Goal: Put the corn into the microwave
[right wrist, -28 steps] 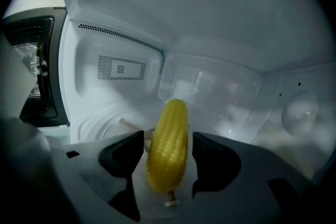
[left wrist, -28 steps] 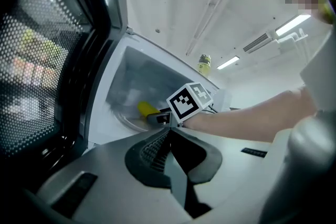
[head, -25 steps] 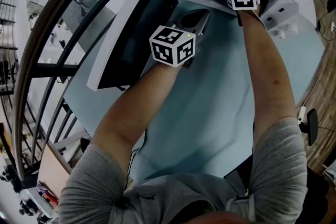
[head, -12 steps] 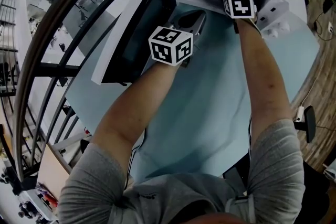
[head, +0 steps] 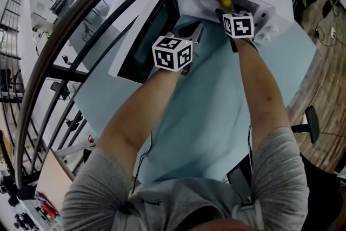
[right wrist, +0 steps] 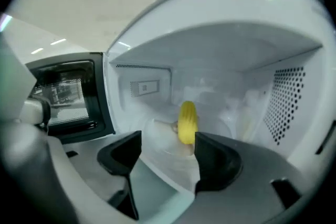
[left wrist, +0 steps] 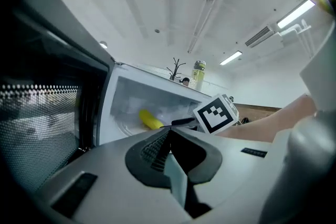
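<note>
The right claw (right wrist: 168, 147) is held spread and empty at the mouth of the microwave (right wrist: 226, 29), its jaws having just been opening; the corn (right wrist: 187, 122) is seen lying beyond them on the glass plate (right wrist: 159, 135) inside. The left claw (left wrist: 169, 131) is pressed together on nothing, beside the door (head: 145, 46), swung wide to the left. The microwave is carried on a pale blue table (head: 216, 111), bare toward the person; a dark railing (head: 48, 62) is seen past its left edge, wood floor (head: 324, 78) past its right.

A pale blue table (head: 211, 116) stands over wooden floor (head: 327, 78).
</note>
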A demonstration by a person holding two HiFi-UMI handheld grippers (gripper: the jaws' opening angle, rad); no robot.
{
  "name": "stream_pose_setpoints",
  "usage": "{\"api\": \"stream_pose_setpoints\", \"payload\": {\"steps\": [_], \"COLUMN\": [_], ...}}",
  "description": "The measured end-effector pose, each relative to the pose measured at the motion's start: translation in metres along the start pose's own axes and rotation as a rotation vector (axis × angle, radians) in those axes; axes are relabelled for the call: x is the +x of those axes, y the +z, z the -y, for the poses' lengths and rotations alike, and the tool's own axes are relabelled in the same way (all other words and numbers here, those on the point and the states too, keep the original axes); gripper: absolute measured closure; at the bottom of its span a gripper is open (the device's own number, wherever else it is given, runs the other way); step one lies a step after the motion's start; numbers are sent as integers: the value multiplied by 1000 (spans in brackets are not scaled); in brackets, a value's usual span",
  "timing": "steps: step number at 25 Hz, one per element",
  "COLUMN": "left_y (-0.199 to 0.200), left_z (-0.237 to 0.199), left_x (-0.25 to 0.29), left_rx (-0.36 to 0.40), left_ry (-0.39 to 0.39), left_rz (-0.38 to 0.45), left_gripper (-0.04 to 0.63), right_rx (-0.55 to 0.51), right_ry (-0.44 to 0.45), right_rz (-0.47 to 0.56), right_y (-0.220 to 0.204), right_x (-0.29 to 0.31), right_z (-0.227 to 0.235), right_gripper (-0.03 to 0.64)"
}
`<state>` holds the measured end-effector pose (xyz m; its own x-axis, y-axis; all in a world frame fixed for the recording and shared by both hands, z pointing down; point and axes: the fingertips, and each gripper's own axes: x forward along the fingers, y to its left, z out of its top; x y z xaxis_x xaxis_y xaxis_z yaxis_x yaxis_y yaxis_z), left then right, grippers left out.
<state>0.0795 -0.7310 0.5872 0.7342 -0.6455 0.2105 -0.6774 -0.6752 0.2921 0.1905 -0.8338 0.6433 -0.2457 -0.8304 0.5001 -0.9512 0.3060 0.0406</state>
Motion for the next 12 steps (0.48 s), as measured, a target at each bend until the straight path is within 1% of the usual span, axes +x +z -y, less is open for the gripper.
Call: {"api": "stream_pose_setpoints", "payload": {"steps": [4, 9, 10, 12], "left_y": [11, 22, 24, 27], "left_z": [20, 47, 51, 59], "left_x": [-14, -40, -46, -58], "left_rx": [20, 30, 31, 36], "left_ry": [-4, -12, -11, -8], "left_rz": [0, 2, 3, 4], "left_gripper": [577, 577, 577, 577], "right_rx": [51, 85, 93, 106], "right_ry": [18, 35, 40, 46], "right_rz": [8, 18, 23, 33], "right_y": [0, -3, -4, -6], "right_x": [-30, -69, -77, -91], "right_z": [-8, -22, -26, -33], "right_gripper": [305, 305, 308, 336]}}
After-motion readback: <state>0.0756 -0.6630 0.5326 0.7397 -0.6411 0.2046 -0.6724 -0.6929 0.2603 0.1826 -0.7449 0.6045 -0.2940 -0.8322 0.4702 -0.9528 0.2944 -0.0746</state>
